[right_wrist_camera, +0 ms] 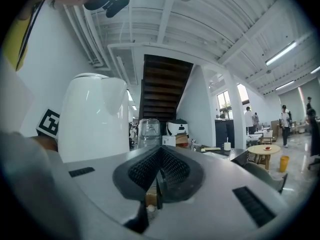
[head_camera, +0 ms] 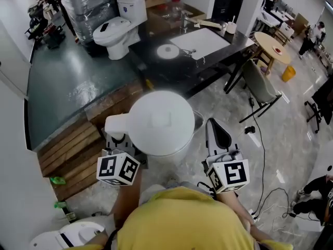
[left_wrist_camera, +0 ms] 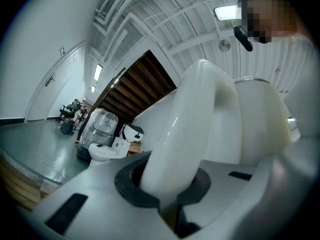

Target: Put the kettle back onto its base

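Person wears a yellow shirt [head_camera: 179, 217]. Black head-worn device [right_wrist_camera: 107, 1] shows at top of right gripper view; exact type can't tell. Left gripper [left_wrist_camera: 167, 194]: pale grey plastic shell, dark slot-shaped recesses each side, black rubber pads [left_wrist_camera: 130, 184] round the jaw opening. Right gripper [right_wrist_camera: 159, 176]: same grey shell & slots, black pads w/ fine grid texture. Each carries a white cube w/ black square markers: left cube [head_camera: 118, 169], right cube [head_camera: 230, 174].

The white kettle [head_camera: 161, 121] hangs at the left tool [head_camera: 117, 137], right tool [head_camera: 217, 132] just beside it.
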{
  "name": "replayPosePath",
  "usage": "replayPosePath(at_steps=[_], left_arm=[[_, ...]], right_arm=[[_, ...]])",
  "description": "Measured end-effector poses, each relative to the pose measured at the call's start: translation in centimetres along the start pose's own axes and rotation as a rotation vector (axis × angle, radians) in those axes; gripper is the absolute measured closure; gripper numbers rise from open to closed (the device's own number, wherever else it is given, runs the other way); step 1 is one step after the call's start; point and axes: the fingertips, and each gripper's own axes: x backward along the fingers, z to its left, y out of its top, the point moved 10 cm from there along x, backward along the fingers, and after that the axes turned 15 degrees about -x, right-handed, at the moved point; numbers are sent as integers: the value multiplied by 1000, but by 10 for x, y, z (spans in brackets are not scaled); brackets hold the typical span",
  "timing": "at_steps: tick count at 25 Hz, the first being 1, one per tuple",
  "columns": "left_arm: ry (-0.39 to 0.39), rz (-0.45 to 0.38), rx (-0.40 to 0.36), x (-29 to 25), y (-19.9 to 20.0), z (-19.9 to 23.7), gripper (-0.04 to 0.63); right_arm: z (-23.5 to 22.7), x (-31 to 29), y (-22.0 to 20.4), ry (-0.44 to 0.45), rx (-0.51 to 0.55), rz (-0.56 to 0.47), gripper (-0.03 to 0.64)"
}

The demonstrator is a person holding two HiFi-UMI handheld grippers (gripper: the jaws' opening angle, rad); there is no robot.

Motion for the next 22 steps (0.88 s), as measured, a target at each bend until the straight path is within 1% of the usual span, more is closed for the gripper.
replayPosePath(at_steps=[7,14,22], left_arm=[[25,-2,-13,-31,1,-1,572],[53,6,-22,-47,-1,10,572],[44,8,-21,-76,-9,24,572]], right_arm=[[-24,-24,2,16,-11,20,601],[-29,-45,3,38,-10,31,601],[-37,-72,-1,28,-8,34,601]])
